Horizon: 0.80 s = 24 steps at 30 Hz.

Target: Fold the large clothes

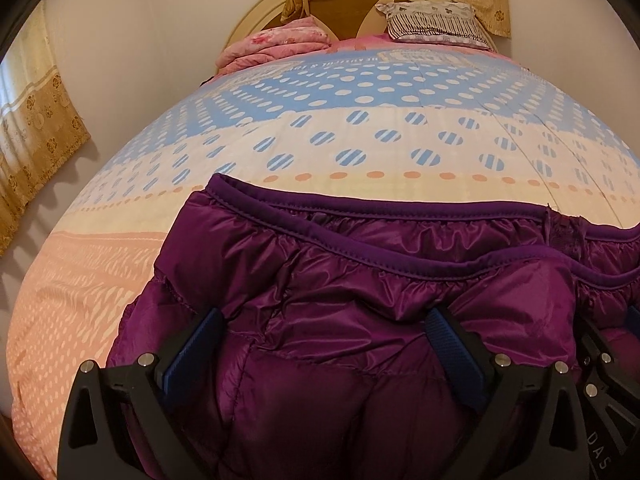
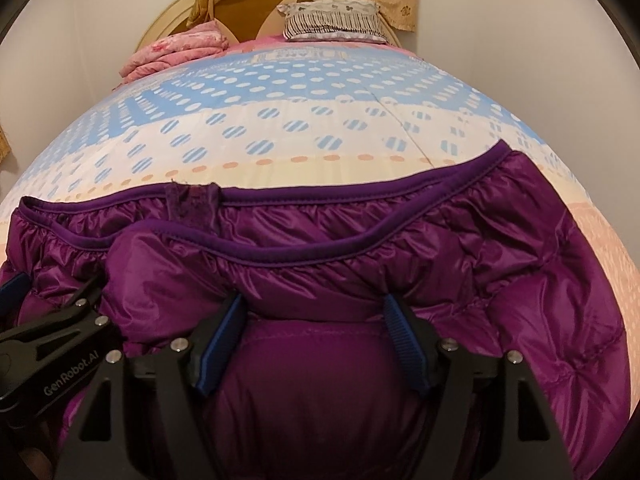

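A shiny purple padded jacket (image 1: 344, 264) lies on the bed, folded so that two bound, gathered edges run one behind the other across its far side. My left gripper (image 1: 324, 336) stands wide open over the jacket's near left part, and puffy fabric bulges between its blue pads (image 1: 188, 356). In the right wrist view the same jacket (image 2: 520, 264) spreads out to the right. My right gripper (image 2: 316, 320) stands open over its near middle, with a padded fold rising between the fingers. The two grippers are close side by side; the left gripper's black frame (image 2: 52, 340) shows at that view's left edge.
The jacket rests on a bedspread (image 1: 320, 136) with blue, cream and peach dotted bands. At the headboard lie a folded pink blanket (image 1: 276, 44) and a striped pillow (image 1: 432, 24). A gold curtain (image 1: 36, 140) hangs at the left, with walls close on both sides.
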{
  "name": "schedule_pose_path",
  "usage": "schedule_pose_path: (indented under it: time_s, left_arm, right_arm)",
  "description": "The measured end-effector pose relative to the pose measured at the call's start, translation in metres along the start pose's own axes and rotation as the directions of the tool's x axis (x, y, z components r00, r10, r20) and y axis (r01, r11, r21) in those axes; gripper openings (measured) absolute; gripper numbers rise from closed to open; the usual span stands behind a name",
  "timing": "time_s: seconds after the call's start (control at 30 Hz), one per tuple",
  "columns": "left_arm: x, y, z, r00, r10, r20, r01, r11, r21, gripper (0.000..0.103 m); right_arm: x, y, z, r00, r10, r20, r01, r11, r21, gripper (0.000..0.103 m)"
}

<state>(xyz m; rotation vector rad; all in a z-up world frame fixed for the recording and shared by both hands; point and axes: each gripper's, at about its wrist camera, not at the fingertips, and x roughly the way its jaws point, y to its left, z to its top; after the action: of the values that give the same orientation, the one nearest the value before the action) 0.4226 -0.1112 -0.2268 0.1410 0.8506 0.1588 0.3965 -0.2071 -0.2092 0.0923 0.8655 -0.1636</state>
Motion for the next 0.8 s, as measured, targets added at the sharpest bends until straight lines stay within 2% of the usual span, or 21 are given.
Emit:
schedule_pose_path:
  time_s: [0.1,0.2,0.27,0.3,0.37,0.4,0.5,0.57,0.6,0.67,0.8]
  left_arm:
    - [0.001,0.001,0.003,1.000,-0.011,-0.019,0.011,1.000,0.000,0.102]
    - [-0.014,0.014,0.007,0.994,-0.090,-0.057,0.091,0.996,-0.002,0.102]
    - [-0.043,0.033,0.001,0.989,-0.149,-0.009,0.148,0.989,-0.026,0.102]
    - [-0.057,0.043,-0.005,0.987,-0.158,0.025,0.158,0.987,-0.027,0.102]
    - [-0.068,0.057,-0.019,0.989,-0.138,0.053,0.141,0.989,-0.051,0.102]
    - [-0.068,0.062,-0.026,0.989,-0.137,0.052,0.140,0.988,-0.065,0.102]
    - [-0.059,0.066,-0.047,0.994,-0.093,0.051,0.097,0.992,-0.085,0.102]
    - [-0.049,0.061,-0.055,0.997,-0.077,0.032,0.079,0.994,-0.070,0.102]
    - [-0.048,0.059,-0.059,0.996,-0.071,0.045,0.074,0.995,-0.066,0.102]
    - [-0.047,0.054,-0.062,0.996,-0.048,0.073,0.052,0.997,-0.061,0.102]
    - [-0.043,0.048,-0.065,0.997,-0.030,0.066,0.033,0.998,-0.056,0.102]
  right_arm:
    - [0.000,0.002,0.000,1.000,-0.007,-0.008,0.007,1.000,-0.007,0.075]
    - [-0.013,0.001,0.002,0.999,0.022,-0.025,-0.022,1.000,-0.003,0.074]
    - [-0.039,0.004,0.000,0.998,0.066,0.022,-0.066,0.998,0.022,0.074]
    - [-0.056,0.007,-0.004,0.995,0.074,0.061,-0.074,0.997,-0.001,0.074]
    - [-0.082,0.015,-0.018,0.990,0.072,0.120,-0.067,0.997,-0.048,0.076]
    - [-0.084,0.018,-0.024,0.990,0.073,0.118,-0.068,0.996,-0.050,0.076]
    - [-0.073,0.025,-0.048,0.995,0.054,0.080,-0.050,0.997,-0.057,0.076]
    - [-0.069,0.029,-0.058,0.994,0.032,0.101,-0.022,0.995,-0.093,0.076]
    - [-0.067,0.031,-0.063,0.993,0.025,0.114,-0.013,0.994,-0.105,0.077]
    - [-0.062,0.029,-0.064,0.995,0.026,0.101,-0.016,0.994,-0.104,0.078]
    - [-0.056,0.028,-0.063,0.997,0.013,0.073,-0.005,0.995,-0.104,0.082]
